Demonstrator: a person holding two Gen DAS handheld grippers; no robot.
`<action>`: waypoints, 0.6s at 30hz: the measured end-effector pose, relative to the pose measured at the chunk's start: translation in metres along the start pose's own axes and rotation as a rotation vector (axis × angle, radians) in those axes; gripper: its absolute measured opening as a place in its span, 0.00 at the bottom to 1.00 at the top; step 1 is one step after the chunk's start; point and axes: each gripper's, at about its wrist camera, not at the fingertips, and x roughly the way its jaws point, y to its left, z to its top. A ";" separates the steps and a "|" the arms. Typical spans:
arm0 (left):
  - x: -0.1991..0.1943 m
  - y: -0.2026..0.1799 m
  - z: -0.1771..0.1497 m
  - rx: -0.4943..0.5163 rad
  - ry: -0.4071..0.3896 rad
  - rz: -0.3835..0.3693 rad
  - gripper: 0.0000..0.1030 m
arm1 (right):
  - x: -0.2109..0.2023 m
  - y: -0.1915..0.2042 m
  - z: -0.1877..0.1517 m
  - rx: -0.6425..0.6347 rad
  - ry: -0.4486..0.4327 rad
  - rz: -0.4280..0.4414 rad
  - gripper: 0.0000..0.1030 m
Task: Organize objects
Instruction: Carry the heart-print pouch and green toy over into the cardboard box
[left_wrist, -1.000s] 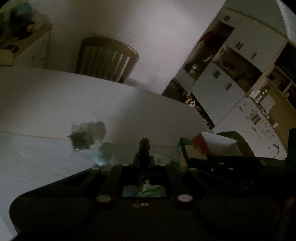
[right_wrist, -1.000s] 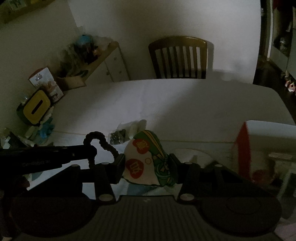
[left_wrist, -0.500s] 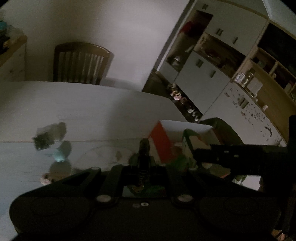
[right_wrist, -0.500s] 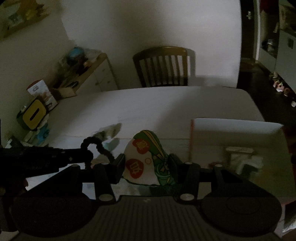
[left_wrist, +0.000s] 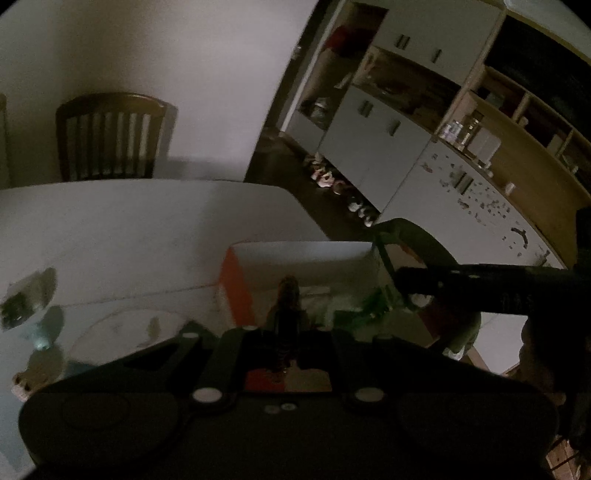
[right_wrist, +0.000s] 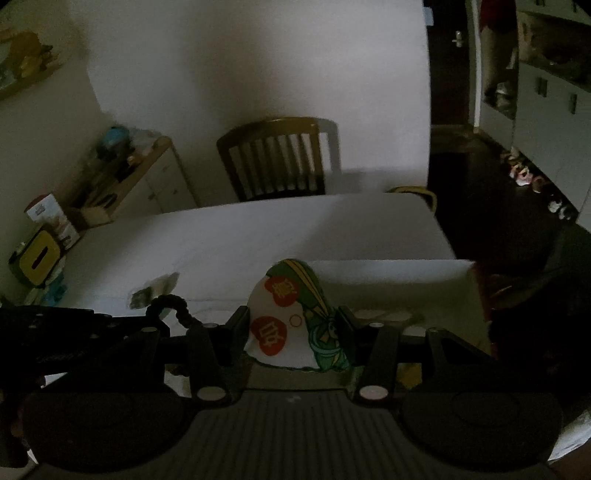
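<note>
Snack packet: white, two red round badges, each bearing one cream Chinese character, seen upside down and not clearly legible. Cartoon figure in green alongside. Cartons on the far left: print too small to read.

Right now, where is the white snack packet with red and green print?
In the right wrist view, the white snack packet is clamped in the right gripper, above the open white box.
</note>
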 end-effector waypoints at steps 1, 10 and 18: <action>0.004 -0.005 0.002 0.006 0.003 -0.003 0.06 | 0.000 -0.006 0.001 0.003 -0.001 -0.007 0.48; 0.051 -0.048 0.011 0.065 0.042 -0.003 0.06 | 0.010 -0.059 0.010 0.030 0.002 -0.065 0.48; 0.100 -0.061 0.010 0.101 0.109 0.067 0.06 | 0.044 -0.102 0.006 0.046 0.051 -0.115 0.48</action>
